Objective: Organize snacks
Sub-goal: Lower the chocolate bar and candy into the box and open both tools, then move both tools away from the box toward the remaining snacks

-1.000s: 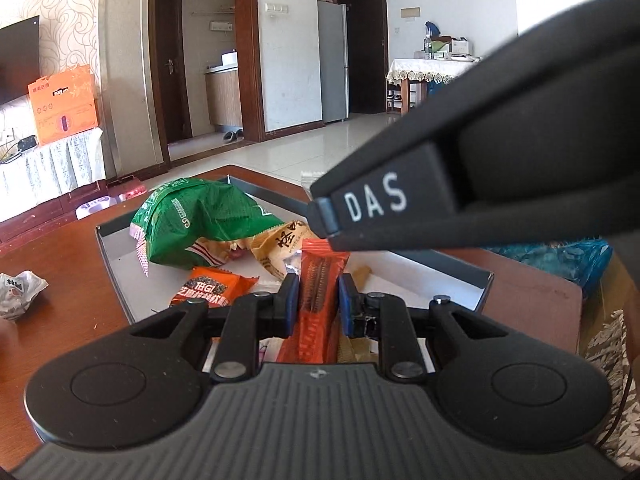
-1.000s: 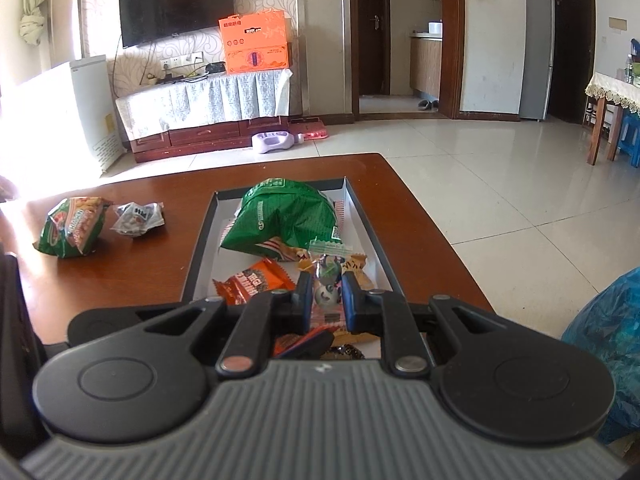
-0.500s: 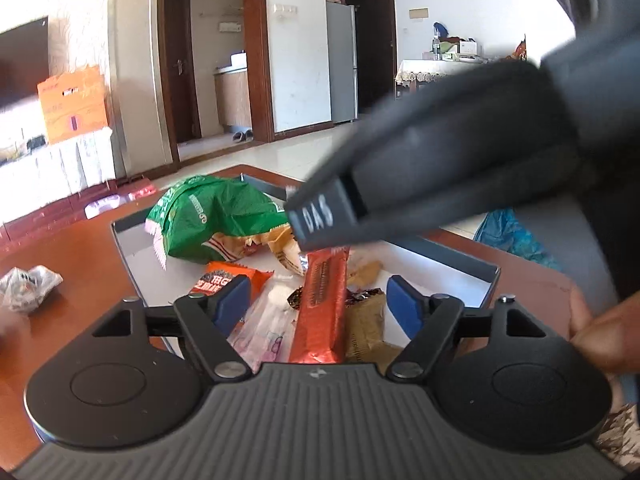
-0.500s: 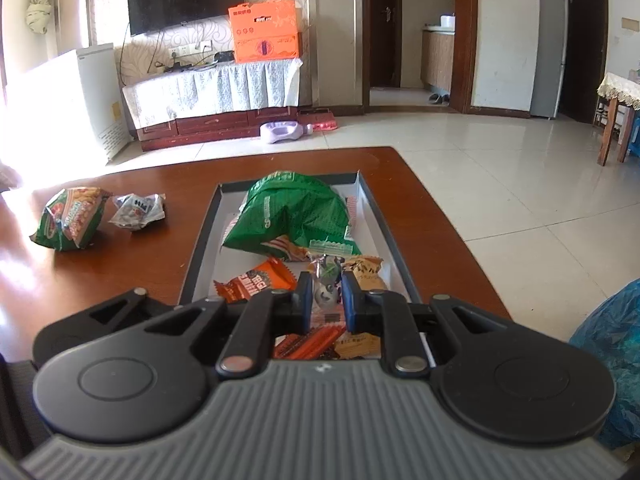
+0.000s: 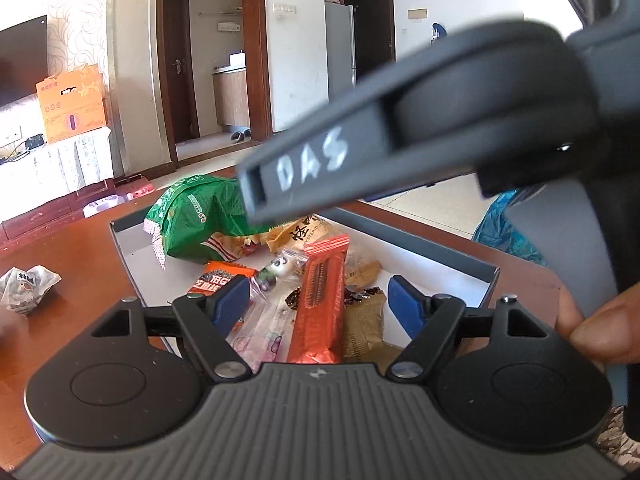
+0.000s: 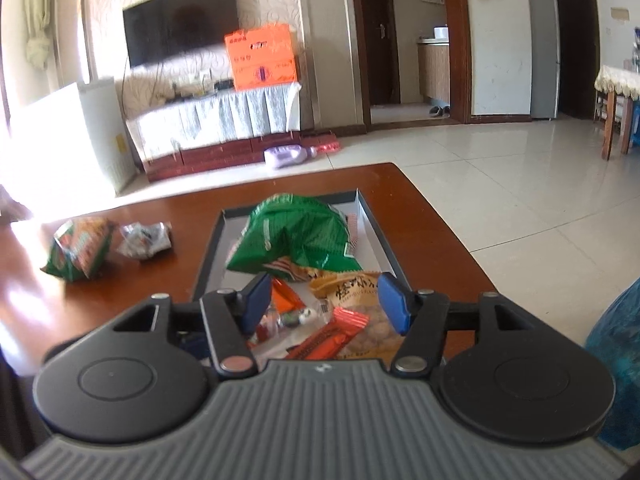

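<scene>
White letters "DAS" stood on the right gripper's dark body (image 5: 316, 160); the tan snack packet (image 6: 356, 289) bore Chinese characters, blurred.

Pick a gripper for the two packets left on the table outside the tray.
Left, probably. Both grippers are open over the tray; the green-orange packet and crumpled wrapper lie to its left.

Table (image 6: 420, 220) is seen as glossy polished wood. Green bag (image 6: 296, 236) and orange bar (image 5: 320, 300) are seen as shiny crinkled foil/plastic; gripper pads (image 5: 230, 302) matt blue.
</scene>
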A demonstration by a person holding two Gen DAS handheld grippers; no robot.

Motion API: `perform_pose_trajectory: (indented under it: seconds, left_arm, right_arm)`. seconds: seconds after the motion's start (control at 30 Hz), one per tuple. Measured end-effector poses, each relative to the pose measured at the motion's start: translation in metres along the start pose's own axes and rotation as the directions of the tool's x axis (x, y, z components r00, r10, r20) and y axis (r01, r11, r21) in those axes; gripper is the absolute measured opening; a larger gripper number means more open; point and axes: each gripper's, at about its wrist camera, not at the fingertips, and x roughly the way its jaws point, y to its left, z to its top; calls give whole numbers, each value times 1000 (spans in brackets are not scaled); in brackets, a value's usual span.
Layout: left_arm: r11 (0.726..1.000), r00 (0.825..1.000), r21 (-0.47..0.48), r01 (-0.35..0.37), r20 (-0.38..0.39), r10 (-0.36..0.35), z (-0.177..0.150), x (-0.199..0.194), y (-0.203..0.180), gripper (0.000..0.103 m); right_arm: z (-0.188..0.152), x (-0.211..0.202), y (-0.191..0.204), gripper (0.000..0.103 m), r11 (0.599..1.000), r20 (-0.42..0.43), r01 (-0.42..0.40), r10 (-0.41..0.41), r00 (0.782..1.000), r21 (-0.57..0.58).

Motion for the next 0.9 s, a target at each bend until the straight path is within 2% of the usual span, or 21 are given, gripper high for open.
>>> perform_pose_trajectory:
  seconds: [0.13,0.23,0.3,0.4,0.6,0.73,0.9]
  left_arm:
    - [1000,1000,-5,2,0,-2,0,-1,1,80]
    - [1000,1000,-5,3,4,-3,0,-2,1,80]
    - [1000,1000,-5,4,5,-4,0,-3,1,80]
    - [1000,1000,-4,6,13,-6,1,-7,2,80]
    - [999,997,-44,5,77,-1,9,-30,17,80]
    - [995,991,-99,-34,124,46,15,-51,39,80]
    - [983,980,-118,-138,130,153,15,-74,76,80]
  right_arm:
    - [2,-12,-12,67,993,56,-62,56,997,98]
    - [3,-20,-20,68,983,105,-83,67,992,164]
    - [3,-25,-23,69,979,132,-84,60,989,187]
    - [2,-28,-24,76,978,145,-61,33,989,197]
    - [2,-26,-15,76,981,134,-41,16,991,189]
    - [4,-28,1,76,984,155,-42,15,988,173]
    - [10,-23,34,76,991,165,-69,49,985,118]
